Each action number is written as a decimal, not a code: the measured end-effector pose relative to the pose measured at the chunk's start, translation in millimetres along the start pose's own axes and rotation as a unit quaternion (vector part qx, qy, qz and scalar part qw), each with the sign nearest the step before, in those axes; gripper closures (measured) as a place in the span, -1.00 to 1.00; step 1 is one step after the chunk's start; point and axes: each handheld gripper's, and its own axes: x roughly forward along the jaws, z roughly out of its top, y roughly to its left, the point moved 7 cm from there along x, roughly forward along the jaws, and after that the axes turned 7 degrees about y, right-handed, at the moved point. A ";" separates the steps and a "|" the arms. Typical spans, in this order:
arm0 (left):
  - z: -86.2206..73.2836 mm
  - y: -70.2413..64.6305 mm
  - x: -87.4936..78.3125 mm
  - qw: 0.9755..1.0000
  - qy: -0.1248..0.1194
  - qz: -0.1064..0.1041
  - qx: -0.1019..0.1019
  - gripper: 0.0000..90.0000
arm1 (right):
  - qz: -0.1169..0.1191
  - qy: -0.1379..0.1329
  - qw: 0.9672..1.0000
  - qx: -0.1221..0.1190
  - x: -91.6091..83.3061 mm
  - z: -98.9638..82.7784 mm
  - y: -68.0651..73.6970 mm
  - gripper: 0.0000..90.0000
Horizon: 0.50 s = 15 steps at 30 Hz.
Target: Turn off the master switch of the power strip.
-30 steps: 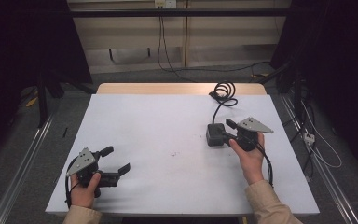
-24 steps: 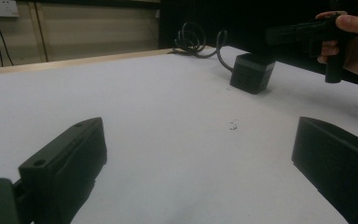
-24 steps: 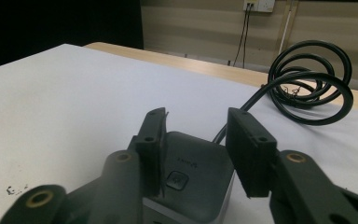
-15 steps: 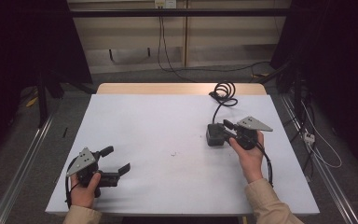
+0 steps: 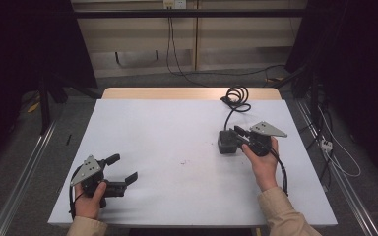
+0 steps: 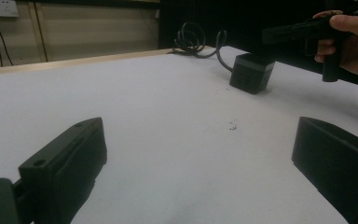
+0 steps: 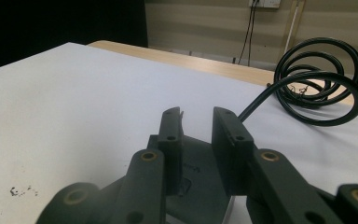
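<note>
- High view: the black adapter block sits on the right half of the table, and its cable runs back to a coil at the far edge
- The right gripper is held low over the block's right side, jaws pointing left across its top; the left gripper rests near the front left corner, well apart from the block, with its jaws spread wide and nothing between them
- Left gripper view: across the bare table the block stands upright with its cable trailing off behind, and the right gripper hangs just above and beside it, apart from the top face as far as I can tell
- Right gripper view: the right gripper's jaws have just been closing and now stand narrow, with a clear gap between them; the block lies under that gap, wider than it, and nothing is pinched
- Judgement: the step looks like lining up for a grasp on the block, and at this width the jaws cannot straddle its body
- To do it well, open the jaws wider than the block or aim at a narrower part, come down square so both pads meet opposite faces, and close only once they are low on the sides
- Keep the cable's exit clear of the pads, and leave the coil slack so it does not drag the block askew
</note>
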 end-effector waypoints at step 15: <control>-0.5 -0.7 1.2 1.000 0.003 -0.001 0.001 -0.94 | 0.007 0.008 1.000 0.001 1.6 -2.1 -0.3 0.80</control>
